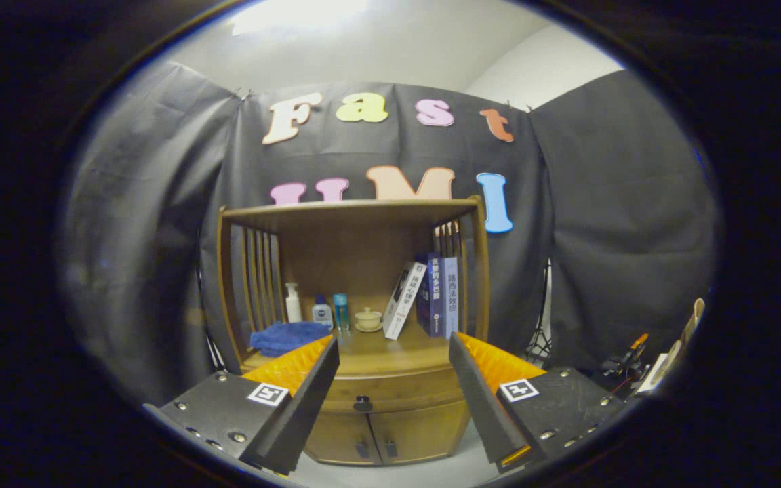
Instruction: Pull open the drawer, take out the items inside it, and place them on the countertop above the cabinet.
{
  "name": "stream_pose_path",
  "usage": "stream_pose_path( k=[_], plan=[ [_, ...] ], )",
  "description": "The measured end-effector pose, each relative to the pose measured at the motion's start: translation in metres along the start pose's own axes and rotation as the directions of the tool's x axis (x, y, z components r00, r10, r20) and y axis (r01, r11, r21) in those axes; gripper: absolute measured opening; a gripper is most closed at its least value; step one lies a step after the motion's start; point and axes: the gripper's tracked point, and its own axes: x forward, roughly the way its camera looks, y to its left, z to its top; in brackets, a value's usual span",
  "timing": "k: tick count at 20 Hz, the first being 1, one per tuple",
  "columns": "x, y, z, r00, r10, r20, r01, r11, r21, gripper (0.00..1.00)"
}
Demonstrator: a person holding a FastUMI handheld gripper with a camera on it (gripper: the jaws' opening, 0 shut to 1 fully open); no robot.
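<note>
A wooden cabinet stands ahead against the booth wall. Its drawer is shut, with a small dark knob at the middle of its front. The knob lies beyond my fingers, in line with the gap between them. My gripper is open, held some way back from the cabinet, with nothing between its fingers. The countertop above the drawer has bare wood at its front. The drawer's contents are hidden.
On the countertop sit a blue cloth, a white pump bottle, two small bottles, a lidded cup and several books. Two small doors lie below the drawer. Gear and cables sit to the right.
</note>
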Motion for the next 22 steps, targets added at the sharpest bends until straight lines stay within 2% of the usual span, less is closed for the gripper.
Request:
stream_pose_path(
  k=[4,9,12,15,18,22],
  plan=[
    [0.023,0.012,-0.062,0.995,0.05,-0.085,-0.054,0.997,-0.049,0.98],
    [0.043,0.011,-0.098,0.993,0.065,-0.102,-0.068,0.997,-0.031,0.97],
    [0.054,0.016,-0.099,0.995,0.07,-0.074,-0.069,0.997,0.025,0.97],
    [0.065,0.012,-0.104,0.999,0.014,-0.032,-0.013,1.0,0.021,0.97],
    [0.082,0.018,-0.133,0.999,-0.004,-0.042,0.003,1.0,-0.003,0.97],
    [0.109,0.034,-0.19,0.992,0.014,-0.126,-0.017,1.0,-0.023,0.97]
  ],
)
